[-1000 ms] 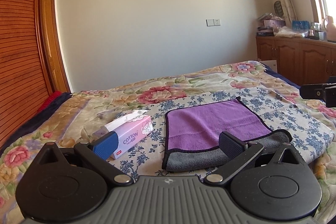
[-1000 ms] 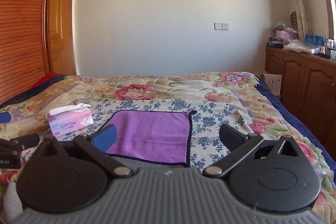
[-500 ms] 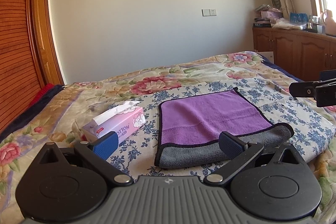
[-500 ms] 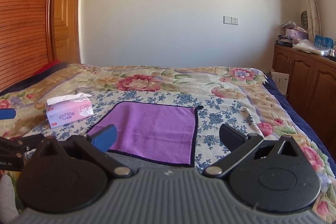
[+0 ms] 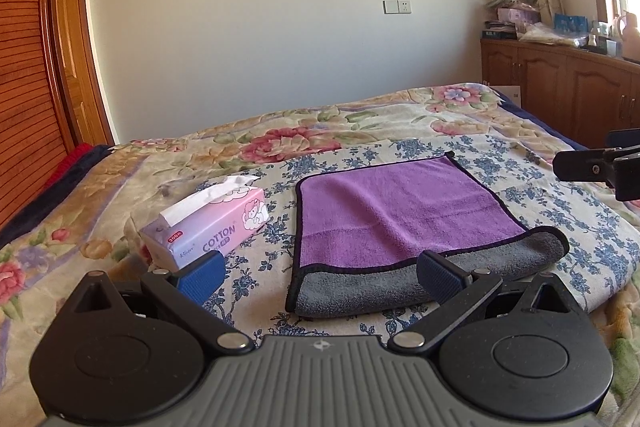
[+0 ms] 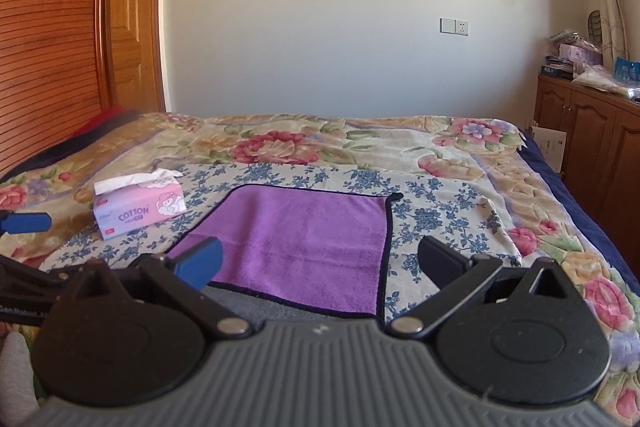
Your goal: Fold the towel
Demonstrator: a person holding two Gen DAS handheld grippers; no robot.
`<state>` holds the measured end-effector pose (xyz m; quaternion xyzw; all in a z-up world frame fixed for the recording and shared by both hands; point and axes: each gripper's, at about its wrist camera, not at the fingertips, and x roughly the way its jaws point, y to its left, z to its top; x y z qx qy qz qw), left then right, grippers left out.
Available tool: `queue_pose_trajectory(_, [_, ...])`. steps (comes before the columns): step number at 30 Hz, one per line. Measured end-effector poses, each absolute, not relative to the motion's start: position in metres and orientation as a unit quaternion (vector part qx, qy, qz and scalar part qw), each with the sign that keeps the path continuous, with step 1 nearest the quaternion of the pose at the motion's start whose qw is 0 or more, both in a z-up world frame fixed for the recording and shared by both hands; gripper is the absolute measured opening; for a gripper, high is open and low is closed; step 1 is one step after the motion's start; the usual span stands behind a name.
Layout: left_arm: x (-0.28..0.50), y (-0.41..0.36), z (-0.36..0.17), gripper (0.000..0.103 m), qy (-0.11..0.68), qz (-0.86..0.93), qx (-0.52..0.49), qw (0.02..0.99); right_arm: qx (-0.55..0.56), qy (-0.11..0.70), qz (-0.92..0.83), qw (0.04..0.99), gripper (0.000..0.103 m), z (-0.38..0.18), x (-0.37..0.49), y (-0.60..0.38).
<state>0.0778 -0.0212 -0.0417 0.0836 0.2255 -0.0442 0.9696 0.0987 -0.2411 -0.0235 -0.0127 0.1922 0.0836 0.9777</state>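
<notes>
Purple microfibre on top, grey beneath: the towel [image 5: 404, 211] lies flat on the blue-flowered sheet [image 5: 560, 211] spread over the floral bedspread [image 5: 304, 139], already doubled over, with its grey underside showing as a rolled fold along the near edge. The left wrist view shows that grey band in full, running from the near-left corner to the right end; in the right wrist view most of it is hidden behind the gripper body, and only a dim grey strip shows.

The left gripper [image 5: 316, 273] hangs just short of the near edge with its jaws spread wide, holding nothing. The right gripper [image 6: 318, 261] is likewise wide and empty, above the towel's near-right part.

A pink tissue box [image 5: 208, 227] marked COTTON sits just beside the towel's left edge, apart from it. Each view catches the other tool at its margin: the right one's dark finger at the right edge of the left view, the left one's blue pad at the left edge of the right view. Wooden cabinets [image 6: 592, 131] stand along the right wall.
</notes>
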Motion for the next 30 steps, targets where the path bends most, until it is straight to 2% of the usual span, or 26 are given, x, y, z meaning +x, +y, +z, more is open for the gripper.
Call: queue_pose_trajectory(30, [0.141,-0.005,-0.066,0.103,0.270,-0.062,0.056,0.959,-0.017,0.251,0.117,0.961,0.103,-0.046,0.145,-0.248])
